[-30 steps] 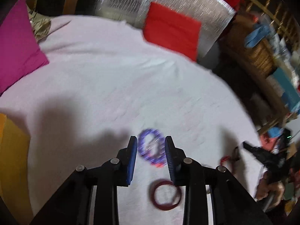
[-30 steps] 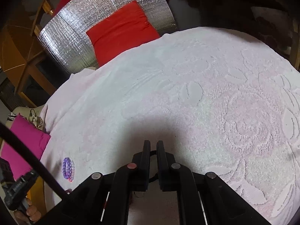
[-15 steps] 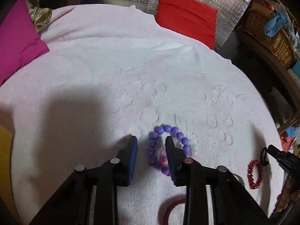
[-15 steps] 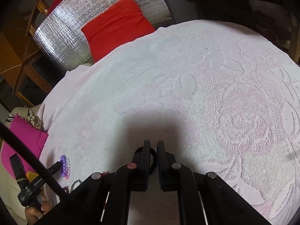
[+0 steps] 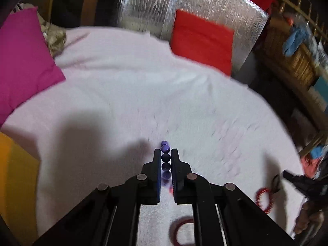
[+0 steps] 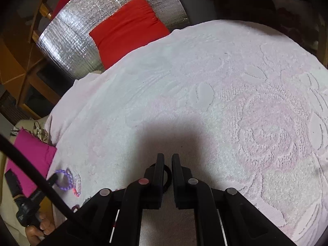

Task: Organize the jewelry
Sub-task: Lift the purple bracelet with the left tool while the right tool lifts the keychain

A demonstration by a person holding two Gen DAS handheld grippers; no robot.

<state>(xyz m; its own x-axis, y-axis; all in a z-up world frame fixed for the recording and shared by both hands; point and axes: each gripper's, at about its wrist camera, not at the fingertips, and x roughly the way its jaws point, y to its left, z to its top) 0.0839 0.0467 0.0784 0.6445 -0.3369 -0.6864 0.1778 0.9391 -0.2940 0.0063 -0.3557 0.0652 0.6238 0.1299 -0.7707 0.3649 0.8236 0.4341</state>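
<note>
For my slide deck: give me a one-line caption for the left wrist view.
Left claw shut on the purple bead bracelet above the pale pink bedspread.

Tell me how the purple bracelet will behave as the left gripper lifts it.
Purple bracelet looks like separate round beads, so probably floppy; it should sag from the left gripper. Its round, glossy beads may slip or roll between the pads.

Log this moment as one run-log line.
left gripper: just closed on purple bead bracelet | right gripper: shut on black ring | surface: pink bedspread
</note>
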